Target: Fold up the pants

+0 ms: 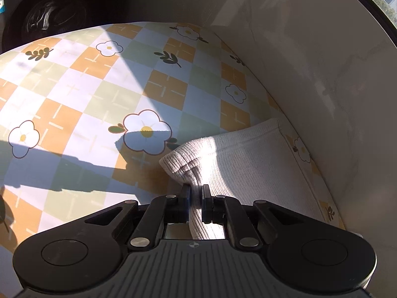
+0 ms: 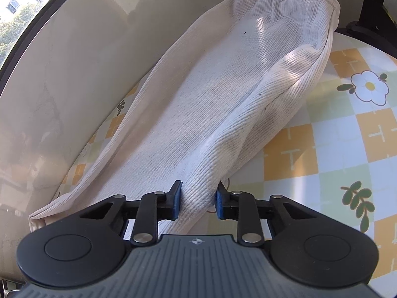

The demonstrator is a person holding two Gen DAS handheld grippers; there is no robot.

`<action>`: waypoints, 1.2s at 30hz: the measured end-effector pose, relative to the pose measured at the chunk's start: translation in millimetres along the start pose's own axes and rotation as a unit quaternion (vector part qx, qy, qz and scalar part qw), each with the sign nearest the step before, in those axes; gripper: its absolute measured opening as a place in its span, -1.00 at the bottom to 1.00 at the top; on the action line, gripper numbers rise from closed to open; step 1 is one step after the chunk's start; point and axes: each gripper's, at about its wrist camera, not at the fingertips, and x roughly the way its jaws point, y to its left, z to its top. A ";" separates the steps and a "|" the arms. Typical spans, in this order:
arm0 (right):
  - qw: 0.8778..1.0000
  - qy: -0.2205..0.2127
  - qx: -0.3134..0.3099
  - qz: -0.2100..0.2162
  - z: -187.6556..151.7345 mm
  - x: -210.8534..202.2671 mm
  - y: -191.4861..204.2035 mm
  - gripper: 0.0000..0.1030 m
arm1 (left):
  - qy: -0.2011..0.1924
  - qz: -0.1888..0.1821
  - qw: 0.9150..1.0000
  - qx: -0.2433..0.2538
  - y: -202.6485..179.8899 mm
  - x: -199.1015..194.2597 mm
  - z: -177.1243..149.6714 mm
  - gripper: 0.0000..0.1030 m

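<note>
Cream ribbed pants (image 2: 211, 94) lie along the wall side of a table, waistband at the far end in the right wrist view. My right gripper (image 2: 197, 200) is shut on a bunched fold of a pant leg, lifting it slightly. In the left wrist view my left gripper (image 1: 196, 198) is shut on the pants (image 1: 243, 159) near a rolled ribbed edge, with the cloth pinched tight between the fingers.
The table wears a checked cloth with flowers (image 1: 104, 87), partly in sun and shadow. A pale wall (image 1: 310, 62) runs close beside the pants. A dark washing machine (image 1: 49, 12) stands beyond the table. A black stand (image 2: 369, 7) is at the far right.
</note>
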 end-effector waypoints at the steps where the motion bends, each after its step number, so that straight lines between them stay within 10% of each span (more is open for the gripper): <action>1: 1.000 0.001 -0.001 0.001 0.3 -0.7 -0.7 -0.50 | 0.000 -0.002 1.000 -0.002 3.6 -4.3 -1.6 -0.83; 22: 0.998 0.026 -0.026 0.050 2.2 -45.5 -64.1 -0.53 | -0.038 0.025 0.998 -0.031 135.5 -143.5 -116.8 -0.82; 28: 0.996 0.025 -0.062 0.061 -5.0 -64.6 -79.7 -0.30 | -0.064 0.021 0.998 0.005 139.3 -187.1 -139.1 -0.04; 36: 0.990 -0.002 -0.122 0.073 -29.4 -91.6 -68.7 -0.31 | -0.030 -0.045 0.989 0.138 85.6 -222.4 -183.7 0.04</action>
